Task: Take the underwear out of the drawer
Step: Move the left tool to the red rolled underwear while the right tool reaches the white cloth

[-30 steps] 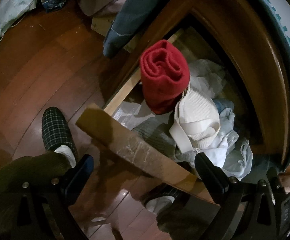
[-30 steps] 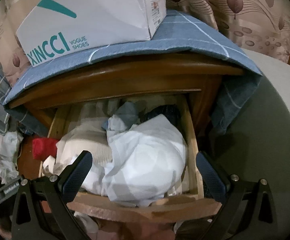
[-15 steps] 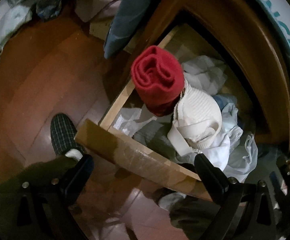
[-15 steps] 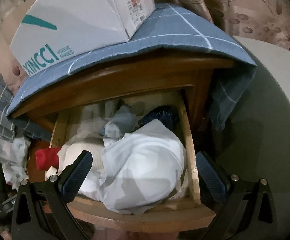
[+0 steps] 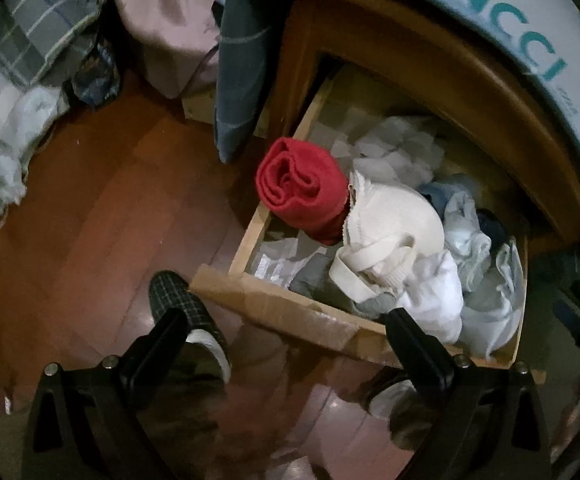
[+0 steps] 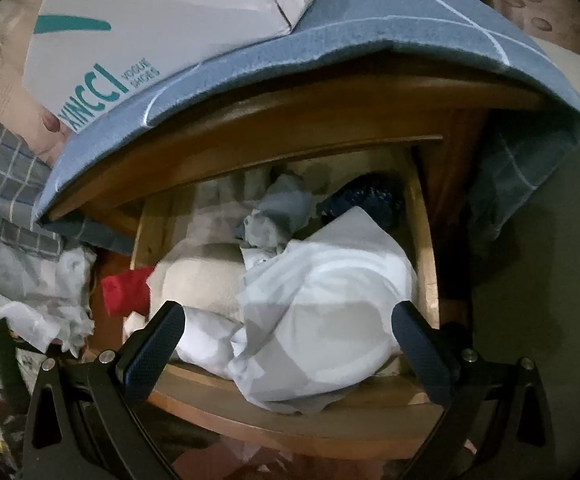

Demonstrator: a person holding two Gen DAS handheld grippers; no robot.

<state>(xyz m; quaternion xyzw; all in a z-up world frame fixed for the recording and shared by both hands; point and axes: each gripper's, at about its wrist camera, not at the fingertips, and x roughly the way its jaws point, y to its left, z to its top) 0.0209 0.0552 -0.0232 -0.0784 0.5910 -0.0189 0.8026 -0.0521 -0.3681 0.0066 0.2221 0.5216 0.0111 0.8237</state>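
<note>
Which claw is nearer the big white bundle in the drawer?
Right. The right claw straddles the white bundle; the left claw hangs before the drawer front.

Wooden drawer (image 5: 246, 240) pulled open, heaped with crumpled garments: red rolled piece (image 5: 303, 188) at its left edge, cream ribbed underwear (image 5: 393, 220) touching it, white and pale-blue bundle (image 6: 321, 308) filling the right front.

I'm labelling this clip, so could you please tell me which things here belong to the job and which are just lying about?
Job: open drawer, red roll, cream garment, white bundle.

Lying about: shoe box, blue checked cloth, slipper.
</note>
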